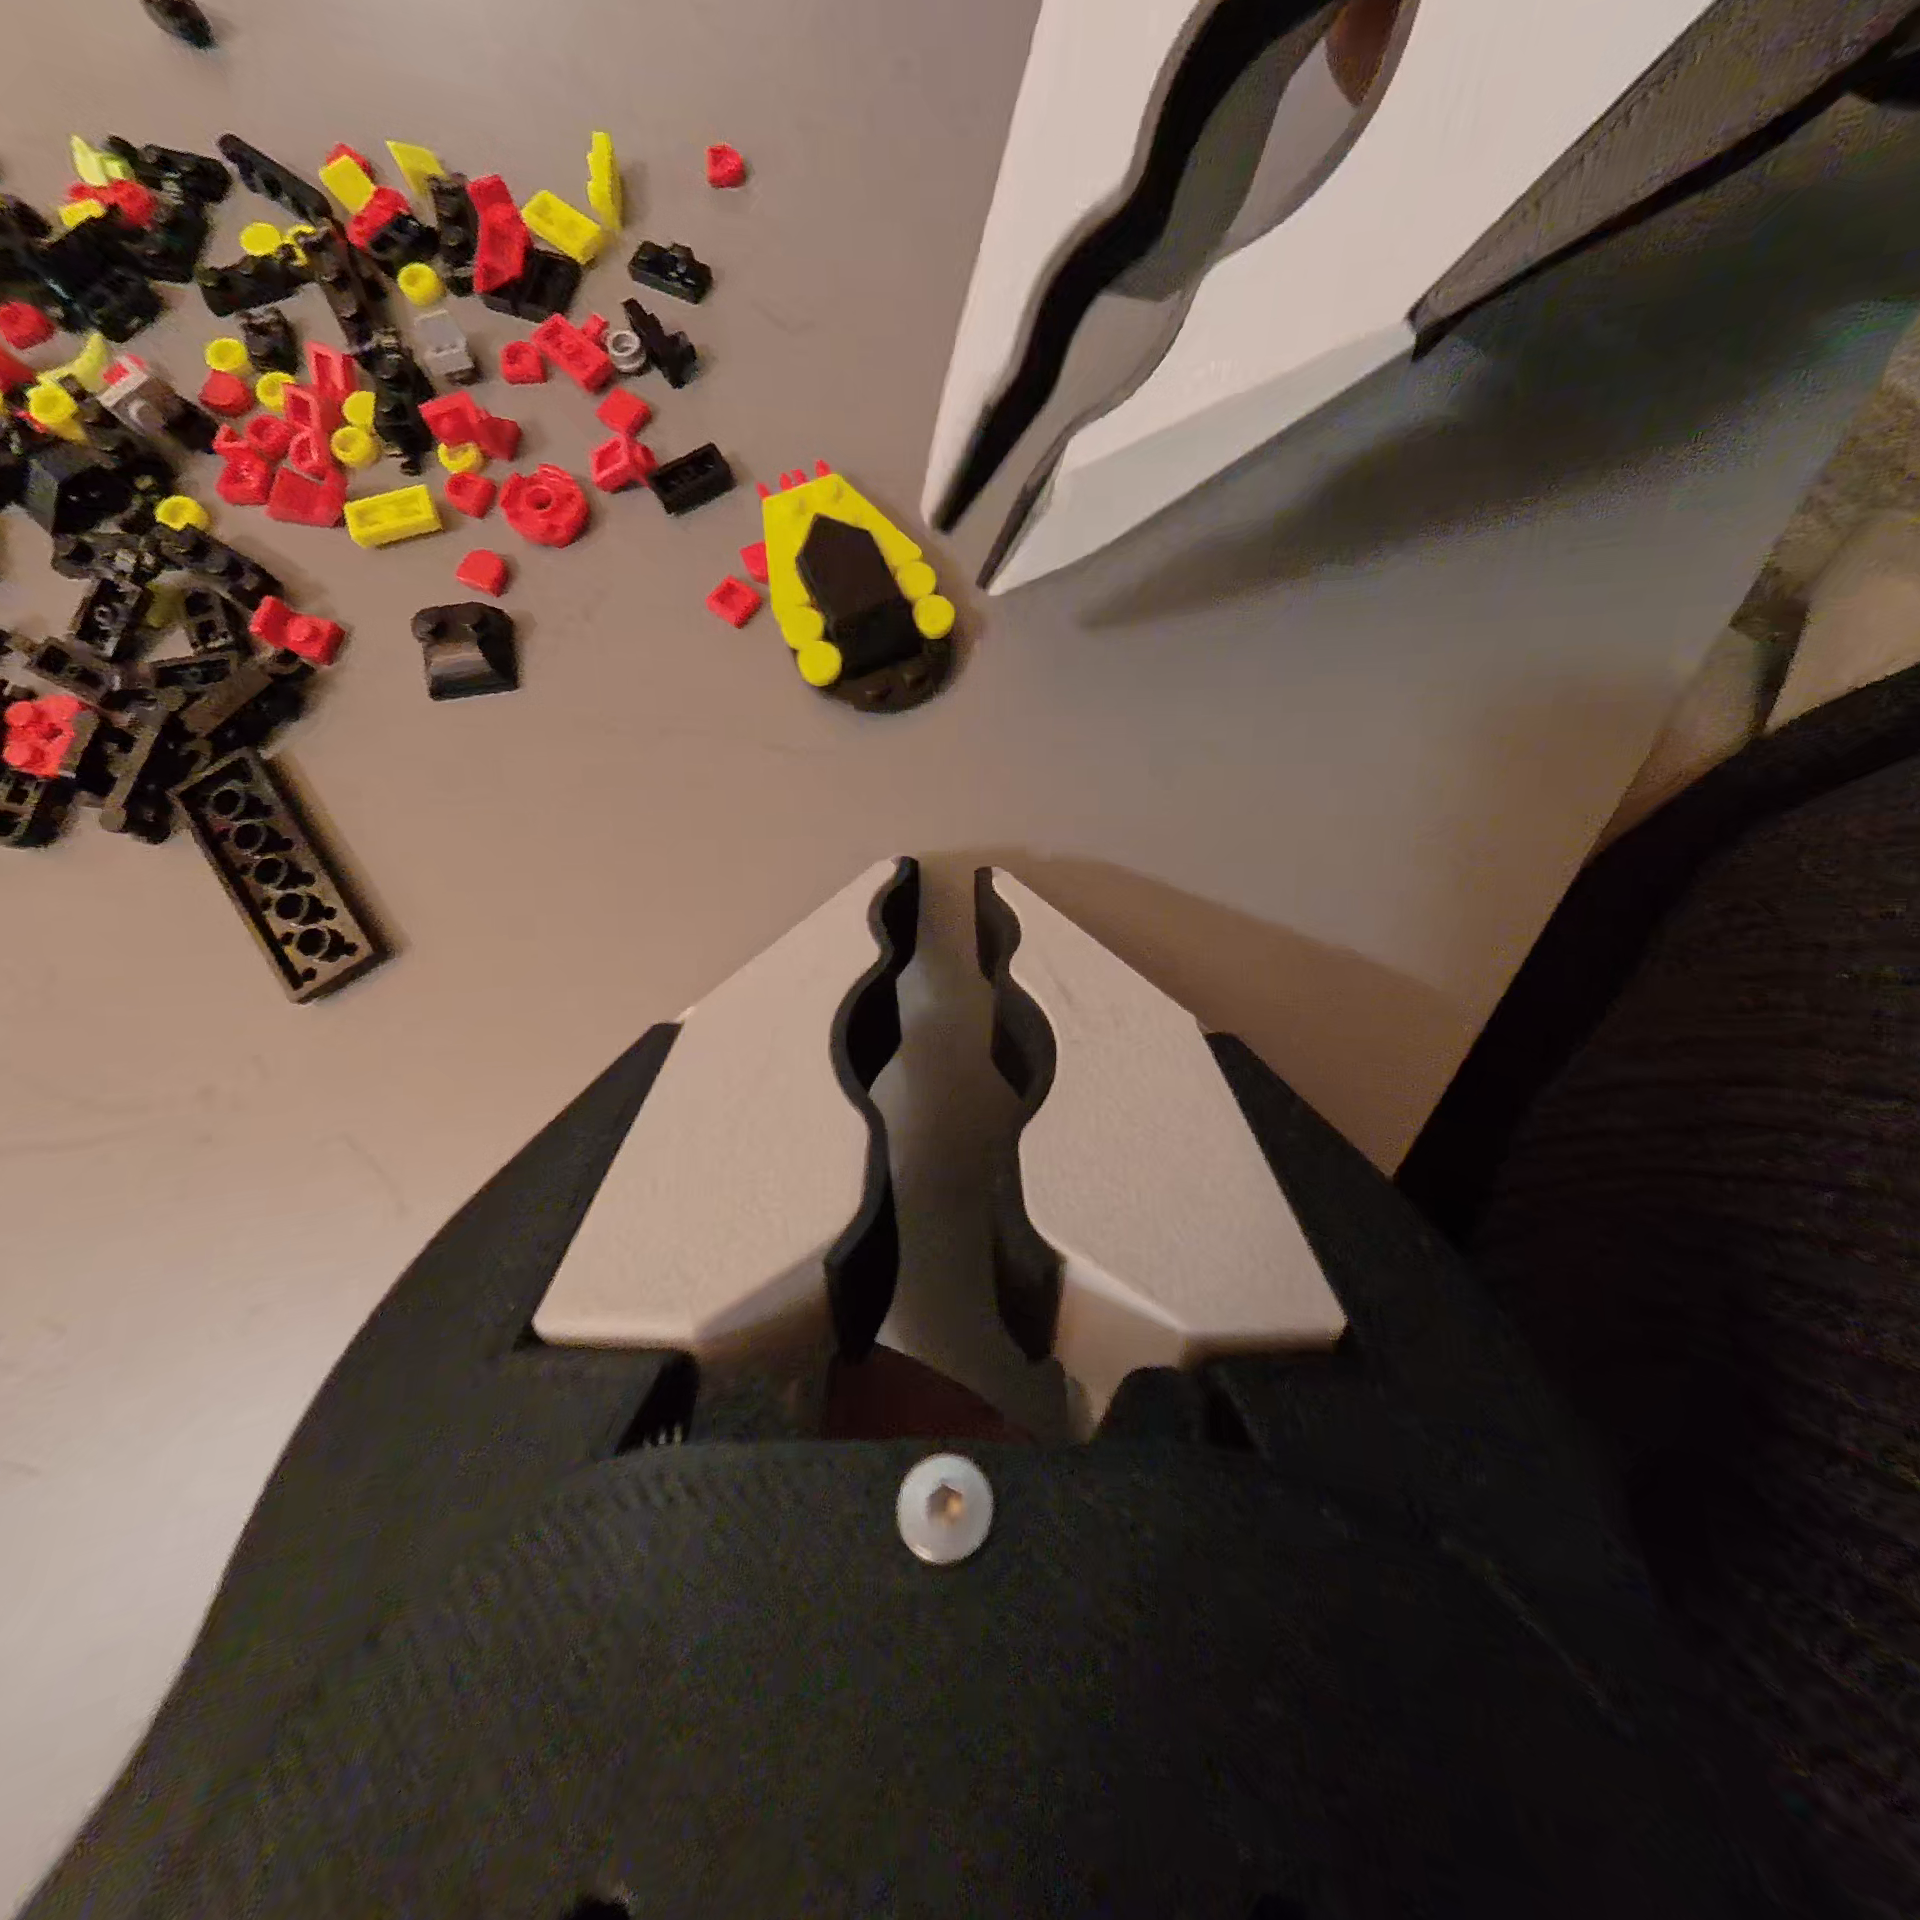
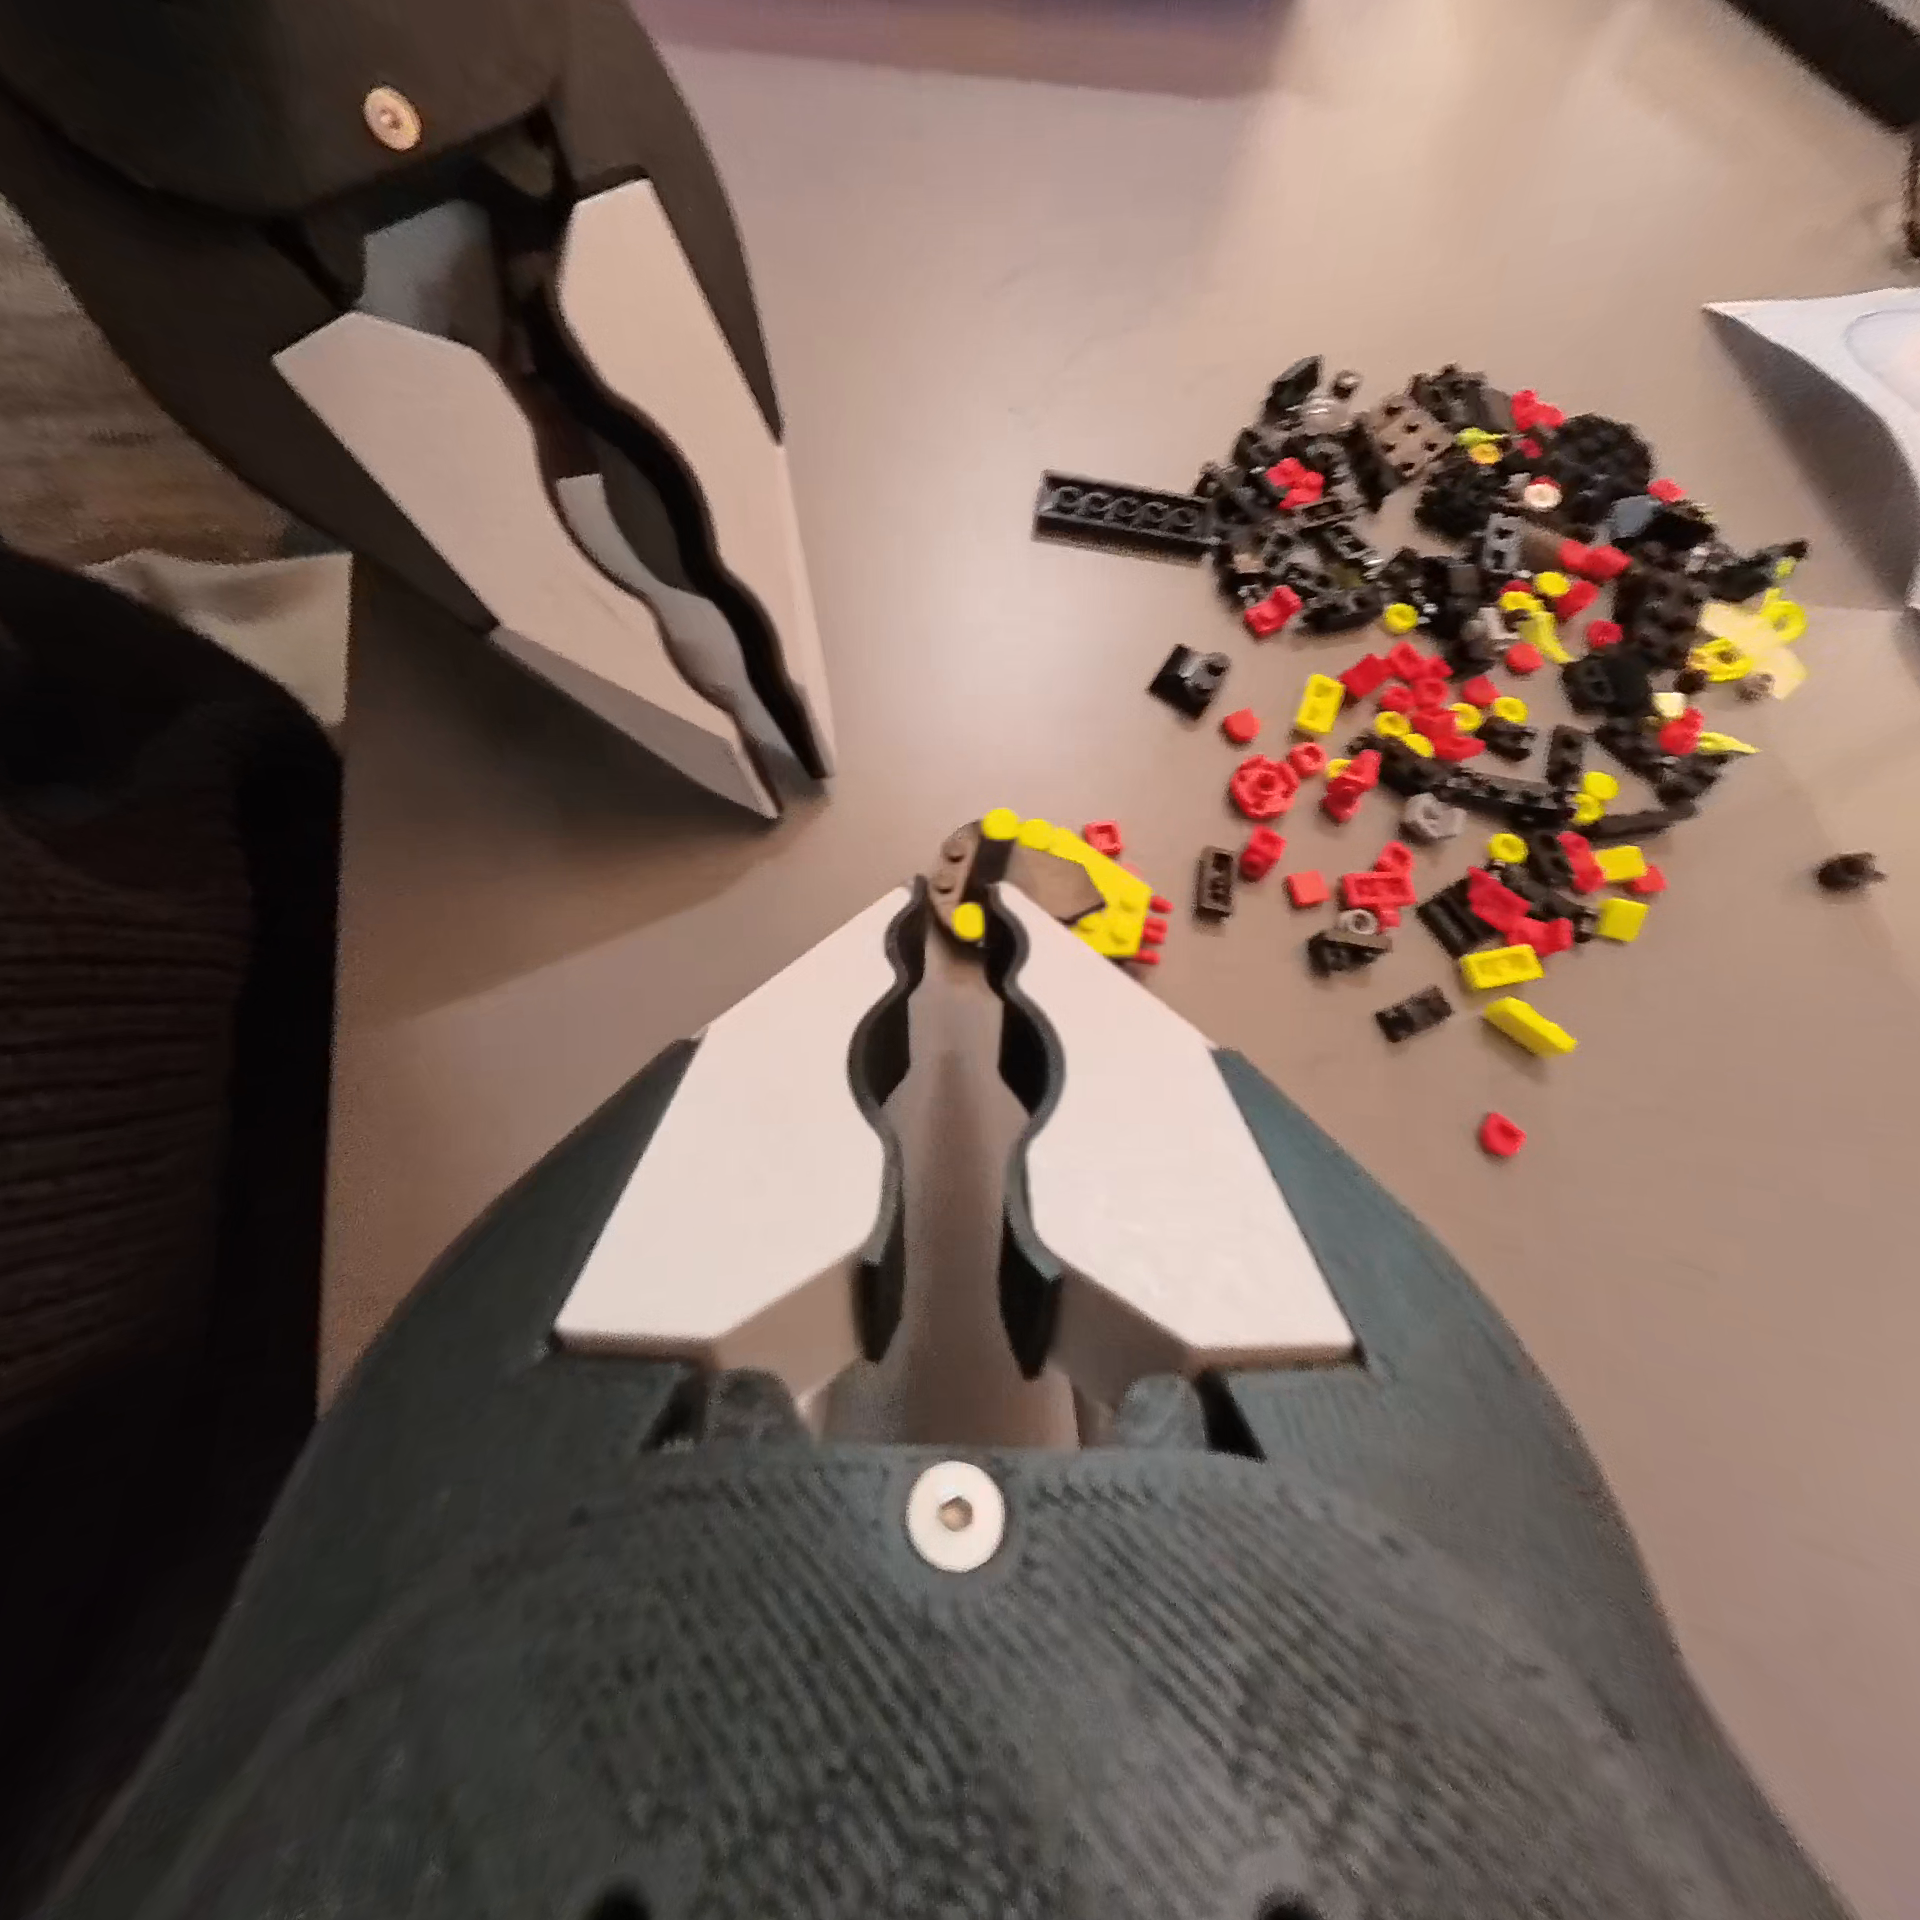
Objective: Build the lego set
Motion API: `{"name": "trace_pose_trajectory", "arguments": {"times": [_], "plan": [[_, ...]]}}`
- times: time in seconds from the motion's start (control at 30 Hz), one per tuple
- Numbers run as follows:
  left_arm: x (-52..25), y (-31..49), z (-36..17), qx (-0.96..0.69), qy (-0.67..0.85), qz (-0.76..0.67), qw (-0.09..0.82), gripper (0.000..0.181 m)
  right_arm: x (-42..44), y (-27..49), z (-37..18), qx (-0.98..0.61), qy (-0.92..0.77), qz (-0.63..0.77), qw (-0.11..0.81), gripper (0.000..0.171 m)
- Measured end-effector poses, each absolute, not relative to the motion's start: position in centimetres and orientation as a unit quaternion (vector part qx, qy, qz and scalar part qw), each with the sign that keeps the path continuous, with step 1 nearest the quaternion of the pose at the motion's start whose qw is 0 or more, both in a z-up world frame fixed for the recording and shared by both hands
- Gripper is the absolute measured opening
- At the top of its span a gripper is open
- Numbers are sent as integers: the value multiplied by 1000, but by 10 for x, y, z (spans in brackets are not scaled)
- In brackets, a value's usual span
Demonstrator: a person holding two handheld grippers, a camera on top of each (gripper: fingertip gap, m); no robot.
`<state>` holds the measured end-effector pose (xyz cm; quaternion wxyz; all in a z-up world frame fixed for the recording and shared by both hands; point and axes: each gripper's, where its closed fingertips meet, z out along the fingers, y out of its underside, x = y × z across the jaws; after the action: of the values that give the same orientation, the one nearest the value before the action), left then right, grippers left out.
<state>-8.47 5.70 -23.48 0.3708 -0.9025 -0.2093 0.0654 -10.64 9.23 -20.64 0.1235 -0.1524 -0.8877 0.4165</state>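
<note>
A small built model (image 1: 862, 592) of yellow, black and red bricks lies on the grey table. It also shows in the right wrist view (image 2: 1049, 883). My right gripper (image 2: 952, 896) hovers at the model's near edge, jaws almost together with only a narrow slit, and holds nothing I can see. It enters the left wrist view (image 1: 966, 556) from above, its tips just right of the model. My left gripper (image 1: 945, 868) is nearly closed and empty, a short way in front of the model. It shows at the upper left of the right wrist view (image 2: 800, 790).
A pile of loose red, yellow and black bricks (image 1: 260, 395) lies left of the model, also visible in the right wrist view (image 2: 1507, 665). A long black plate (image 1: 281, 873) lies at its edge. A white sheet (image 2: 1839, 384) lies at the far right. Dark fabric (image 1: 1714, 1247) borders the table.
</note>
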Motion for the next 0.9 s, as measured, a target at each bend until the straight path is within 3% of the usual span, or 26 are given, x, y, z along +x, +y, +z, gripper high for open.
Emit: {"name": "trace_pose_trajectory", "arguments": {"times": [0.27,0.47,0.6,0.9], "plan": [[-98,57,-231,-894,-224,94,376,15,-126,97,-207,-240,-862,436,93,31],[-144,53,-225,-864,-281,177,379,11,-133,93,-219,-251,-876,392,126,31],[-148,74,-220,-856,-284,127,412,11,-130,89,-223,-245,-882,385,122,30],[-126,77,-235,-875,-287,42,388,0,-119,84,-223,-198,-891,394,109,27]]}}
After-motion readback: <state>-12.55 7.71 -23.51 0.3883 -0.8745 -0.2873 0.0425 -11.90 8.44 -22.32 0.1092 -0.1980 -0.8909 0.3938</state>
